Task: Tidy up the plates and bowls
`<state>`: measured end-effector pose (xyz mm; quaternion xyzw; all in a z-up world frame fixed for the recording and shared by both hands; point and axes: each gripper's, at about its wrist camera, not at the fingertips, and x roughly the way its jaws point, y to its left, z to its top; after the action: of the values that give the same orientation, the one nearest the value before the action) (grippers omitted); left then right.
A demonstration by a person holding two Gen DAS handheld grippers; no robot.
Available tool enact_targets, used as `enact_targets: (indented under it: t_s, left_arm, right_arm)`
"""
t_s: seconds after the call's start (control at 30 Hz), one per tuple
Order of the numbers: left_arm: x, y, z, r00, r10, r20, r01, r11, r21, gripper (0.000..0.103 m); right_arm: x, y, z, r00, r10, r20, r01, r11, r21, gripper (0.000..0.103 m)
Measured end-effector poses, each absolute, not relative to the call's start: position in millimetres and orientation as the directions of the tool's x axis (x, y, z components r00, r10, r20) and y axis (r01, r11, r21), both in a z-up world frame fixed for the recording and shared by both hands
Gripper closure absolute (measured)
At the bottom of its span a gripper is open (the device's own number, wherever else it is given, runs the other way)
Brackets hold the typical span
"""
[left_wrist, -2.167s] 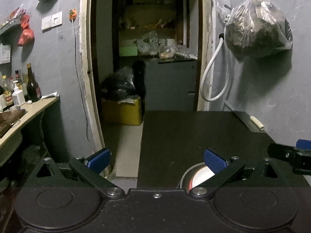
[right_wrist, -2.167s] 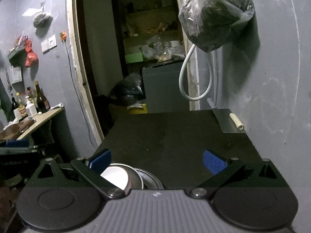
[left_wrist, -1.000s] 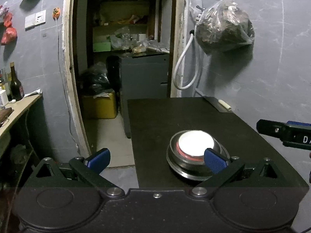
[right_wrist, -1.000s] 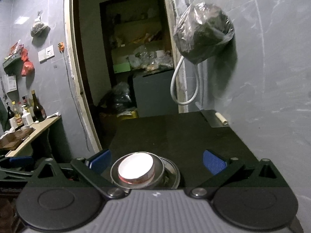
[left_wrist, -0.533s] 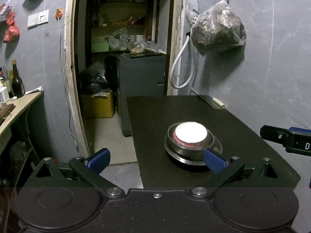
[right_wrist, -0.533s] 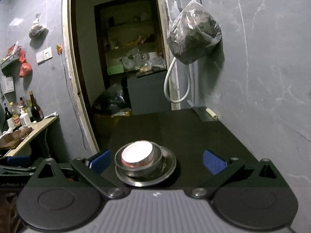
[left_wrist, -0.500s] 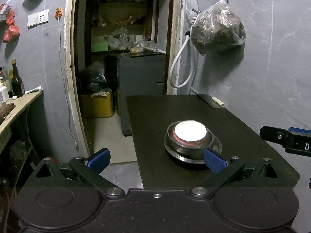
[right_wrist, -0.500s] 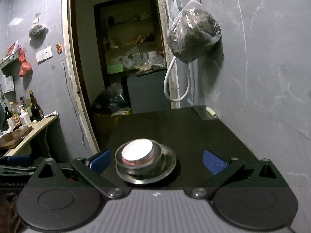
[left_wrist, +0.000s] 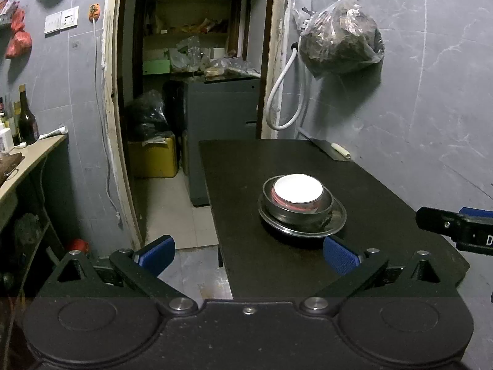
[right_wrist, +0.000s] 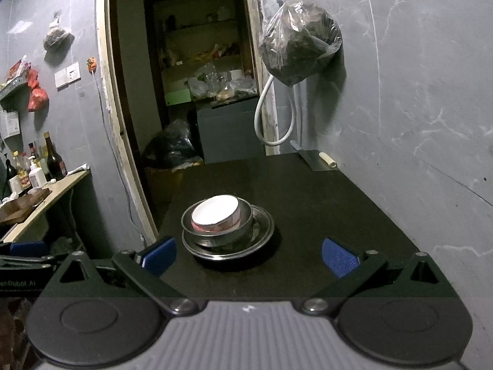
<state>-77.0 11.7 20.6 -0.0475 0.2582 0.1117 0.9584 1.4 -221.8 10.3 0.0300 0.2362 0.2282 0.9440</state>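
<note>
A stack stands on the black table point(left_wrist: 277, 160): a steel plate point(left_wrist: 337, 217) at the bottom, a steel bowl point(left_wrist: 269, 208) on it, and a white bowl with a red pattern point(left_wrist: 298, 188) nested inside. The same stack shows in the right wrist view: the plate point(right_wrist: 265, 231), the steel bowl point(right_wrist: 246, 220) and the white bowl point(right_wrist: 215, 212). My left gripper point(left_wrist: 249, 252) is open and empty, pulled back from the stack. My right gripper point(right_wrist: 249, 254) is open and empty, also back from it, and shows at the right edge of the left wrist view point(left_wrist: 456, 226).
A cleaver point(left_wrist: 331, 149) lies at the table's far right corner by the grey wall. A bag point(left_wrist: 339, 38) and a white hose point(left_wrist: 285, 92) hang above it. A doorway point(left_wrist: 197, 77) opens behind the table. A counter with bottles point(right_wrist: 46, 166) is at the left.
Both grippers have drawn back from the table, so the stack now lies farther ahead and fully in view. Both stay open and the stack has not moved.
</note>
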Motion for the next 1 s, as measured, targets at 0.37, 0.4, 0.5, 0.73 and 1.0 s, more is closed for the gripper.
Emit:
enact_targets:
  t_s: [0.37, 0.4, 0.5, 0.73, 1.0]
  left_arm:
    - [-83.0, 9.0, 10.0, 0.838, 0.176, -0.516, -0.225, 0.974, -0.034, 0.001]
    - [-83.3, 9.0, 8.1, 0.836, 0.176, -0.520, -0.224, 0.974, -0.031, 0.001]
    - [-84.3, 9.1, 4.8, 0.830, 0.174, -0.530, -0.219, 0.975, -0.023, 0.001]
    - [-91.5, 12.0, -6.5, 0.815, 0.181, -0.550, -0.231, 0.973, -0.022, 0.001]
    - [-92.0, 12.0, -14.9, 0.806, 0.168, -0.567, -0.215, 0.977, -0.016, 0.001]
  right_arm:
    - [-11.4, -226.6, -0.8, 0.775, 0.437, -0.457, -0.420, 0.896, 0.145, 0.000]
    - [-12.0, -226.9, -2.5, 0.773, 0.436, -0.461, -0.421, 0.896, 0.142, 0.000]
    - [-12.9, -227.7, -6.8, 0.766, 0.433, -0.476, -0.422, 0.896, 0.137, 0.000]
    - [-15.5, -225.9, -14.9, 0.751, 0.431, -0.500, -0.420, 0.896, 0.142, 0.000]
    - [-13.9, -225.7, -22.7, 0.756, 0.387, -0.527, -0.390, 0.914, 0.112, 0.000]
